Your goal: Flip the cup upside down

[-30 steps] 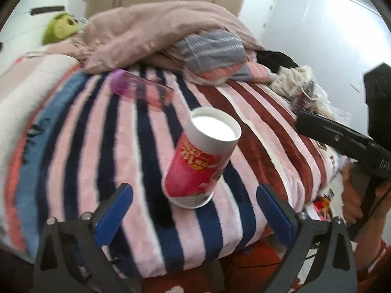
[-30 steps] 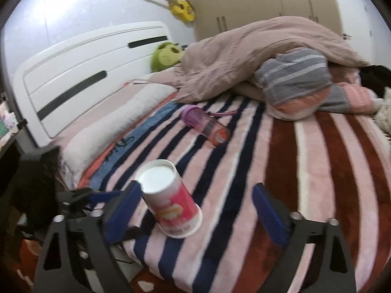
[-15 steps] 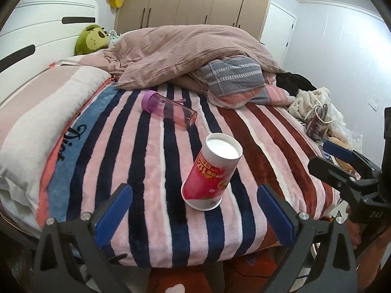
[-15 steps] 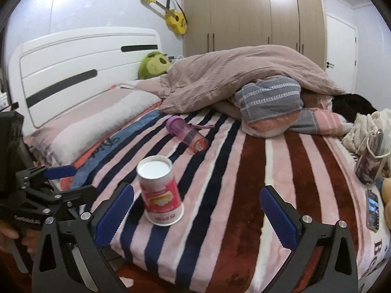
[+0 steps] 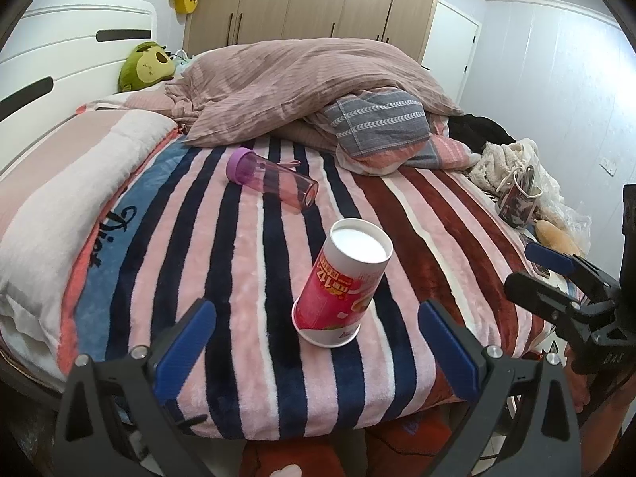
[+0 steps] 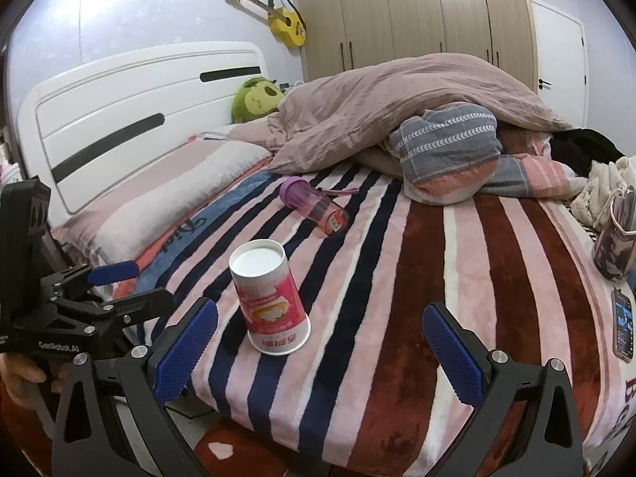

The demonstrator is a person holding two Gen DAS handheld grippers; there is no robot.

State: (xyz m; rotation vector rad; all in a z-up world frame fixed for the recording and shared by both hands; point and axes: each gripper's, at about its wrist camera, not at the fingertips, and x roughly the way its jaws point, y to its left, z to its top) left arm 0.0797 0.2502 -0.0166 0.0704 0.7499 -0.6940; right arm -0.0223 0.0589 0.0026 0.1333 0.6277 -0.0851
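A red-and-white paper cup [image 5: 342,286] stands upside down on the striped blanket [image 5: 222,262], rim down, white base up, leaning a little. It also shows in the right wrist view [image 6: 270,298]. My left gripper [image 5: 316,351] is open and empty, held back from the cup near the bed's front edge. My right gripper [image 6: 318,351] is open and empty, also back from the cup. Each gripper shows in the other's view: the right one [image 5: 556,278] at the right, the left one [image 6: 115,290] at the left.
A purple bottle [image 5: 272,179] lies on its side behind the cup. A heaped duvet [image 5: 302,83] and pillows fill the back of the bed. A mug [image 6: 614,246] and a phone [image 6: 623,322] sit at the right edge. White headboard [image 6: 131,119] at the left.
Both grippers have pulled back and away from the cup, so more of the bed and room shows. The cup stays upside down on the blanket.
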